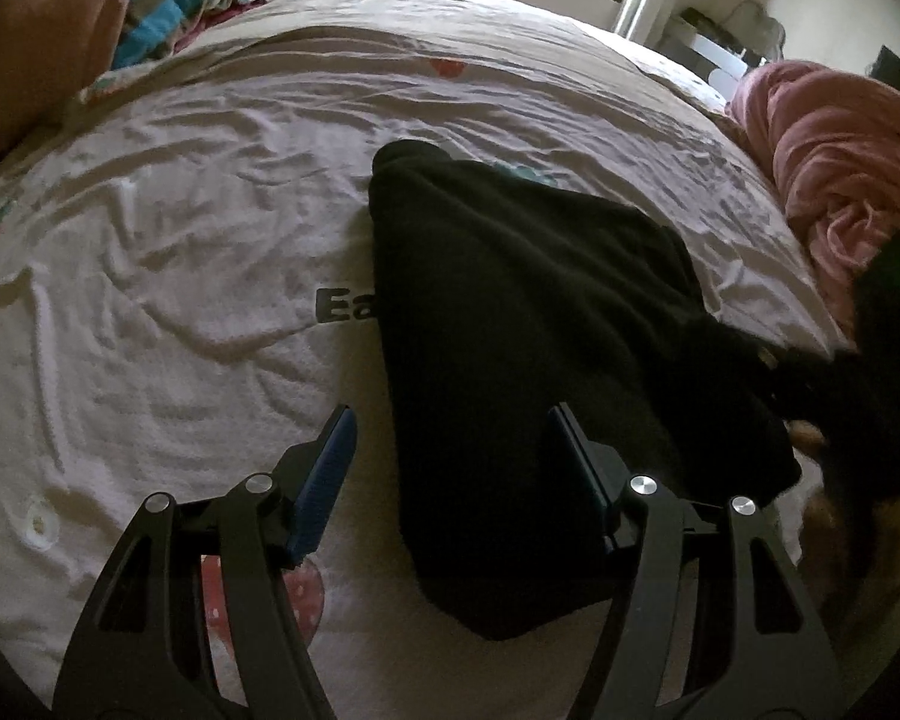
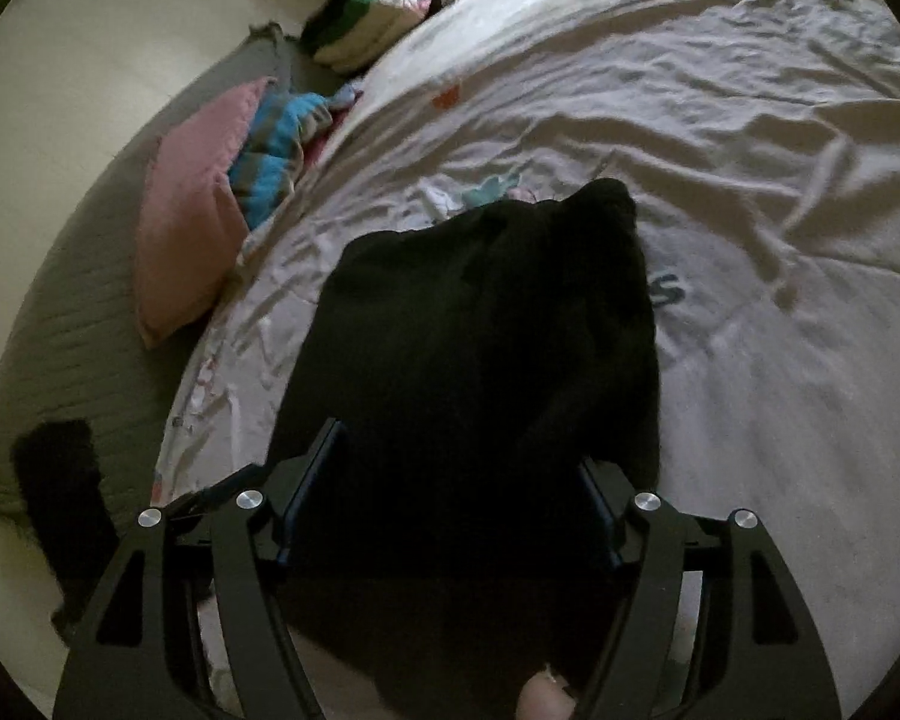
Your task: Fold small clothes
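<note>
Left wrist view gives us what the other lacks: a pink blanket (image 1: 840, 168) right of the black garment (image 1: 528, 324), and letters "Ea" printed on the bedsheet (image 1: 180, 252) at its left edge. Our left gripper (image 1: 453, 432) hangs spread, the cloth's near end between its fingers. Right wrist view alone shows a pink pillow (image 2: 192, 216) left of the garment (image 2: 480, 348); our right gripper (image 2: 459, 450) straddles it, fingers wide

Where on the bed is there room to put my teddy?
Free sheet lies left of the black garment, toward the pink pillow, and beyond it. Crowded: the pink blanket heaped at the right edge, and clothes piled at the far end.
</note>
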The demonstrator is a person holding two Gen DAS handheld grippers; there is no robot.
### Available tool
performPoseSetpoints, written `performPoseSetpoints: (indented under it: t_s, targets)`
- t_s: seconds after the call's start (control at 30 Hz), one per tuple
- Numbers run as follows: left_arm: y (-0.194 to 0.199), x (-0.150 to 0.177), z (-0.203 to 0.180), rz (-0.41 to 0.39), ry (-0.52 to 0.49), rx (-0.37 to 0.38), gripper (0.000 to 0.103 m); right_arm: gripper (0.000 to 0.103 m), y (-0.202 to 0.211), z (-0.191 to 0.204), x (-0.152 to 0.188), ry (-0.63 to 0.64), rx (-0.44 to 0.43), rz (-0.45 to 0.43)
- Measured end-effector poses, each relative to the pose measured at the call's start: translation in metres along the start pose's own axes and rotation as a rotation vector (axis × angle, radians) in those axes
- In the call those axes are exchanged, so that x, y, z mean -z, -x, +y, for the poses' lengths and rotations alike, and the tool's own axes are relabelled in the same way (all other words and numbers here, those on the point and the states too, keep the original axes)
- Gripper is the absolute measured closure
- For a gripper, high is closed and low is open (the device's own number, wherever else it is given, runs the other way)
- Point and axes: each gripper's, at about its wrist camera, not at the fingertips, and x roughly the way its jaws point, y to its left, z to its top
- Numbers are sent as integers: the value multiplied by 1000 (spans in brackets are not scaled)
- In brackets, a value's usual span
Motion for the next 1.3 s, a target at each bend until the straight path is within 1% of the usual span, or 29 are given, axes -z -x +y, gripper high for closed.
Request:
performPoseSetpoints:
  t_s: [0.03,0.07,0.1,0.17,0.23,0.27,0.3,0.37,0.4,0.43,0.47,0.5,0.53,0.57,0.67,0.73,0.77,0.83,0.9,0.93,0.97,1.0,1.03,1.07,1.1,1.17,1.2,1.23,1.3]
  targets:
    - [0,0,0,0,0,4,46,38,-5,-2,-3,-12,-4,14]
    - [1,0,1,0,2,4,46,64,-6,-3,-4,-12,-10,12]
    - [1,1,1,-1,3,2,46,79,-5,-2,-4,-3,6,3]
    - [3,2,1,-2,6,11,46,83,8,5,-2,42,-6,-44]
    - [4,3,1,-5,4,25,45,83,26,12,6,100,-7,-109]
    - [5,4,1,-7,3,31,45,83,27,13,5,114,1,-125]
    - [5,5,0,-7,2,32,44,83,27,12,8,128,21,-134]
    - [3,8,0,0,-1,37,43,83,15,3,15,128,97,-98]
    - [2,9,-1,2,0,41,42,82,9,-3,17,113,108,-87]
    - [2,10,-2,3,1,43,40,82,7,-8,19,90,99,-87]
    - [1,10,-2,4,1,43,40,81,8,-13,21,71,85,-95]
    - [1,11,-2,2,-1,41,40,74,10,-14,21,60,85,-103]
    - [2,12,-2,1,-2,36,40,69,14,-13,22,61,118,-116]
    - [2,12,-2,2,1,36,40,67,17,-13,23,69,136,-125]
    - [3,12,-3,3,-1,35,40,67,20,-7,27,97,182,-139]
    - [4,12,-3,1,-4,31,40,62,22,-1,29,119,227,-152]
    - [5,13,-3,0,-5,29,40,57,22,1,30,127,246,-158]
    - [7,14,-2,-1,-4,28,39,55,25,4,33,141,275,-173]
    - [10,15,0,-6,-3,26,38,51,32,7,37,150,292,-187]
    - [12,15,0,-11,-4,23,38,50,37,9,40,159,305,-200]
    - [14,15,0,-16,-5,21,38,47,42,11,44,166,315,-213]
    - [18,16,1,-24,-5,22,38,38,48,14,47,176,324,-232]
    - [20,17,1,-29,-5,20,37,34,55,18,51,190,329,-252]
    - [24,19,2,-39,-6,19,37,27,61,22,55,205,334,-272]
    - [27,21,2,-46,-6,16,33,20,66,25,59,217,338,-284]
    - [34,26,3,-58,-10,19,31,15,78,34,70,257,344,-315]
    - [37,29,3,-62,-10,20,28,10,82,37,75,272,348,-323]
    - [40,30,3,-66,-10,21,24,9,87,41,82,290,355,-333]
    - [48,37,4,-81,-13,21,22,7,95,47,93,323,366,-350]
